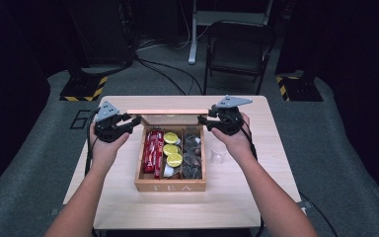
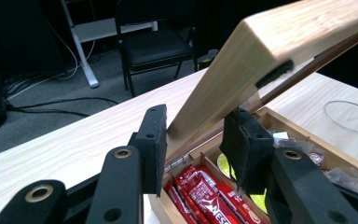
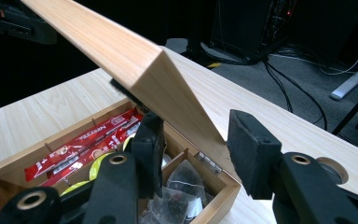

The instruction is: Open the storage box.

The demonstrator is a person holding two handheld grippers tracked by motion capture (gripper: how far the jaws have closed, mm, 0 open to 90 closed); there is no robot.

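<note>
A wooden tea box [image 1: 170, 186] stands in the middle of the table with its lid [image 1: 168, 111] raised at the back. My left gripper [image 1: 131, 123] is at the lid's left end; in the left gripper view [image 2: 198, 116] its pads press on both faces of the lid [image 2: 279, 37]. My right gripper [image 1: 203, 120] is at the lid's right end, shut on that corner [image 3: 196, 121] of the lid [image 3: 121, 51]. Inside the box lie red packets [image 1: 154, 150], yellow-green pods [image 1: 172, 148] and clear wrapped packets [image 1: 192, 153].
A clear cup [image 1: 218, 154] stands on the table [image 1: 128, 207] just right of the box, under my right hand. Beyond the table's far edge are a dark folding chair [image 1: 237, 49] and cables on the floor.
</note>
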